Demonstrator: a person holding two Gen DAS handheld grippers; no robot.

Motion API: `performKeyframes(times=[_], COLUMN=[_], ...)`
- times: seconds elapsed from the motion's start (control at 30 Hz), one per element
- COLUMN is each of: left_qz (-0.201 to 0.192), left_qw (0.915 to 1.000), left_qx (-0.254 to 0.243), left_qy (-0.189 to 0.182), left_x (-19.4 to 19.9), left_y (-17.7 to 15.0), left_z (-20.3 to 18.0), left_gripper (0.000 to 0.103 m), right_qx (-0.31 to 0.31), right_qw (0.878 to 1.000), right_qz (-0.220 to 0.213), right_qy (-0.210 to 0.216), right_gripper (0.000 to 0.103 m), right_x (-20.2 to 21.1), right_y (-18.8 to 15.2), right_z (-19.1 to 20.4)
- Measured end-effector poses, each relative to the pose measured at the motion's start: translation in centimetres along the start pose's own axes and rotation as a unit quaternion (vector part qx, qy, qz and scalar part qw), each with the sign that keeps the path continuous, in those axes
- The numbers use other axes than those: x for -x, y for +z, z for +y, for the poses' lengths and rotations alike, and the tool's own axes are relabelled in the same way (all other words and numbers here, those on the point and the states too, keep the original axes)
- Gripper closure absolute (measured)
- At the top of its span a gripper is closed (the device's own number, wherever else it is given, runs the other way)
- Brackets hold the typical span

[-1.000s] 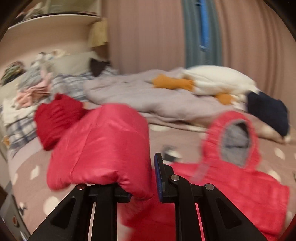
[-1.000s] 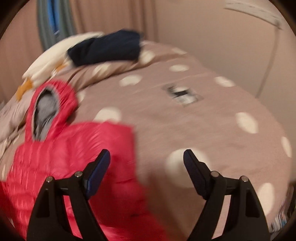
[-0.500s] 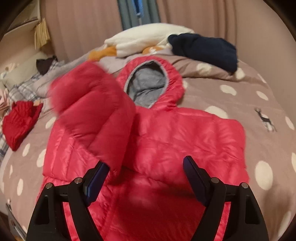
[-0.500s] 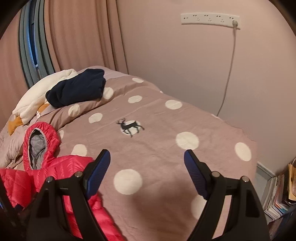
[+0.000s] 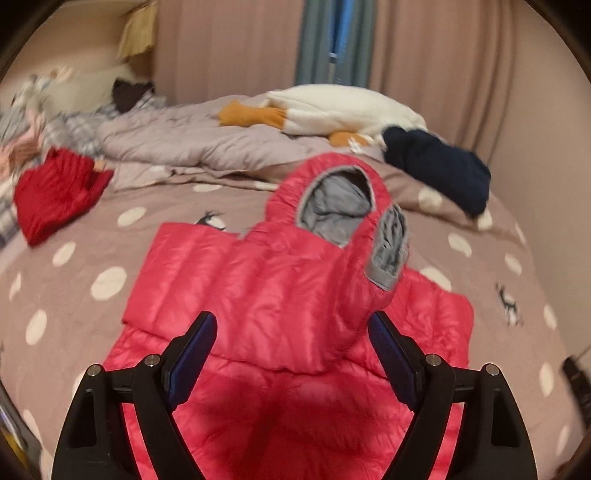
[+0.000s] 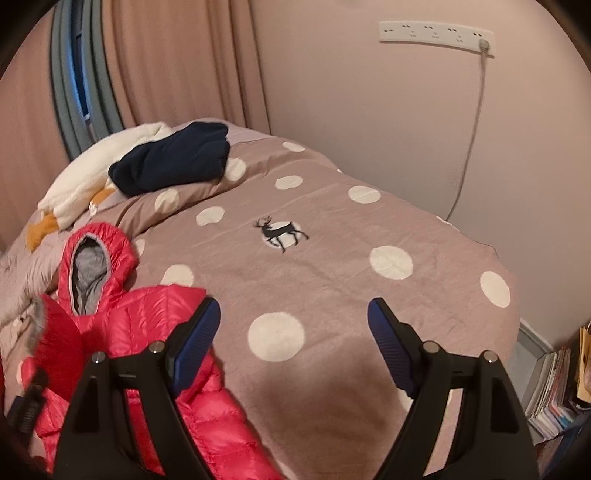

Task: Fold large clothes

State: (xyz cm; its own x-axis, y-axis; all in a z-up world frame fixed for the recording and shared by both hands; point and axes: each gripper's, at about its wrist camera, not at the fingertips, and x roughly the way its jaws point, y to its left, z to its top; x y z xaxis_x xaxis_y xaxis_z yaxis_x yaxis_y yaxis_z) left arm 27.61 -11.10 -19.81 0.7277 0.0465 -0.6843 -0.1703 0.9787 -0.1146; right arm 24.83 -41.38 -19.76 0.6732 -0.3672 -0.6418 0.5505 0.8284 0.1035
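Red hooded down jacket [image 5: 280, 295] spread on the dotted bed [image 5: 92, 266], one sleeve folded across its chest.
Left wrist view: left tongs [image 5: 290, 354] spread wide, empty, above the jacket. Right wrist view: right tongs [image 6: 293, 339] likewise wide and empty, over bare bedcover beside the jacket's edge.

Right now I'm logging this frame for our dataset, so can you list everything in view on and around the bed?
puffer jacket: one, red with grey-lined hood, mid-bed, one sleeve folded across its chest
bedspread: one, taupe with white dots and deer prints, covering the bed
navy garment: one, dark blue, far end of bed
goose plush: one, white with orange, beside the navy garment
grey quilt: one, crumpled, far side
red knit item: one, left bed edge
power strip: one, white, on wall
magazines: a stack, floor
left gripper: open, above jacket
right gripper: open, over bedspread
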Motion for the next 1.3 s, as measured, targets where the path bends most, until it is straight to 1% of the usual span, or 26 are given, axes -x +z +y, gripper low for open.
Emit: performKeyframes(times=[0.07, 0.1, 0.13, 0.27, 0.3, 0.33, 0.43, 0.53, 0.63, 0.7, 0.73, 0.77, 0.8, 0.83, 0.87, 0.9, 0.93, 0.97, 1.03, 1.07, 1.1, 1.17, 1.2, 1.23, 1.27, 1.3], left_qz=[-0.010, -0.014, -0.017, -0.042, -0.046, -0.046, -0.045, -0.061, -0.061, -0.050, -0.042, -0.038, -0.035, -0.034, -0.033, -0.033, -0.033, -0.031, -0.027, -0.026, -0.025, -0.016, -0.002, 0.016, 0.035, 0.054], left_qw=[0.9997, 0.9992, 0.9981, 0.9914, 0.9888, 0.9872, 0.9815, 0.9739, 0.9703, 0.9701, 0.9704, 0.9703, 0.9700, 0.9696, 0.9694, 0.9691, 0.9688, 0.9683, 0.9689, 0.9699, 0.9719, 0.9780, 0.9831, 0.9866, 0.9900, 0.9934], left_qx=[0.015, 0.021, 0.033, 0.089, 0.106, 0.115, 0.137, 0.158, 0.162, 0.167, 0.169, 0.169, 0.168, 0.167, 0.166, 0.165, 0.166, 0.170, 0.183, 0.184, 0.181, 0.151, 0.119, 0.096, 0.075, 0.053], left_qy=[0.019, 0.031, 0.049, 0.086, 0.095, 0.100, 0.127, 0.151, 0.169, 0.168, 0.168, 0.169, 0.172, 0.176, 0.178, 0.180, 0.181, 0.181, 0.164, 0.157, 0.148, 0.143, 0.139, 0.131, 0.114, 0.086], left_x=[0.1, 0.1, 0.0, 0.6, 0.6, 0.4, -0.2, -0.6, -1.6, -2.3, -2.8, -3.1, -3.4, -3.6, -3.7, -4.0, -4.0, -4.1, -4.5, -4.6, -5.0, -6.4, -7.7, -8.6, -9.5, -10.5], left_y=[0.5, 0.7, 1.0, 1.5, 1.7, 1.9, 2.1, 2.0, 2.1, 2.1, 2.1, 2.1, 2.0, 1.9, 1.9, 1.9, 2.0, 2.0, 2.0, 2.1, 2.1, 2.1, 1.9, 1.7, 1.4, 1.0], left_z=[1.5, 2.2, 3.2, 7.4, 8.6, 9.6, 12.4, 14.4, 15.9, 16.7, 17.0, 17.3, 17.5, 17.7, 17.9, 18.0, 18.0, 18.0, 17.7, 17.5, 17.1, 15.5, 14.2, 13.3, 12.5, 11.6], left_gripper=[0.019, 0.019, 0.019, 0.019, 0.017, 0.012, 0.011, 0.011, 0.011, 0.011, 0.011, 0.011, 0.011, 0.011, 0.011, 0.011, 0.011, 0.011, 0.011, 0.011, 0.011, 0.011, 0.011, 0.011, 0.011, 0.011], right_qx=[0.002, 0.010, 0.015, 0.040, 0.043, 0.047, 0.066, 0.084, 0.094, 0.114, 0.114, 0.143, 0.164, 0.164, 0.176, 0.173, 0.170, 0.170, 0.170, 0.175, 0.171, 0.159, 0.159, 0.147, 0.142, 0.139], right_qw=[1.000, 1.000, 1.000, 0.999, 0.998, 0.998, 0.996, 0.994, 0.992, 0.987, 0.987, 0.978, 0.971, 0.971, 0.967, 0.965, 0.965, 0.965, 0.965, 0.968, 0.970, 0.970, 0.970, 0.966, 0.964, 0.960], right_qz=[0.002, 0.008, 0.008, 0.008, 0.009, 0.012, 0.017, 0.017, 0.029, 0.053, 0.053, 0.101, 0.131, 0.131, 0.144, 0.130, 0.121, 0.121, 0.103, 0.085, 0.083, 0.102, 0.102, 0.130, 0.135, 0.141], right_qy=[0.007, 0.018, 0.021, 0.034, 0.038, 0.041, 0.053, 0.064, 0.084, 0.097, 0.097, 0.111, 0.112, 0.112, 0.118, 0.148, 0.158, 0.158, 0.169, 0.157, 0.151, 0.152, 0.152, 0.169, 0.182, 0.197], right_gripper=[0.020, 0.020, 0.020, 0.019, 0.019, 0.019, 0.017, 0.016, 0.013, 0.009, 0.008, 0.010, 0.020, 0.031, 0.046, 0.060, 0.070, 0.082, 0.083, 0.083, 0.083, 0.082, 0.077, 0.073, 0.063, 0.058], right_x=[0.0, 0.0, 0.0, 0.1, 0.0, -0.1, -0.4, -1.0, -2.5, -4.5, -4.5, -7.6, -9.4, -9.4, -10.4, -10.5, -10.1, -10.1, -9.0, -8.4, -8.4, -9.6, -9.6, -11.5, -11.9, -12.0], right_y=[-0.2, -0.6, -0.8, -1.6, -1.7, -1.9, -2.4, -3.0, -3.3, -3.8, -3.8, -5.0, -6.0, -6.0, -6.9, -7.3, -7.1, -7.1, -5.9, -4.9, -4.5, -4.0, -4.0, -4.4, -4.3, -4.6], right_z=[0.5, 1.7, 2.3, 5.0, 5.7, 6.4, 8.7, 11.0, 13.2, 15.4, 15.4, 17.6, 18.7, 18.7, 19.3, 19.2, 18.9, 18.9, 18.1, 17.2, 16.4, 14.9, 14.9, 13.5, 13.0, 12.7])
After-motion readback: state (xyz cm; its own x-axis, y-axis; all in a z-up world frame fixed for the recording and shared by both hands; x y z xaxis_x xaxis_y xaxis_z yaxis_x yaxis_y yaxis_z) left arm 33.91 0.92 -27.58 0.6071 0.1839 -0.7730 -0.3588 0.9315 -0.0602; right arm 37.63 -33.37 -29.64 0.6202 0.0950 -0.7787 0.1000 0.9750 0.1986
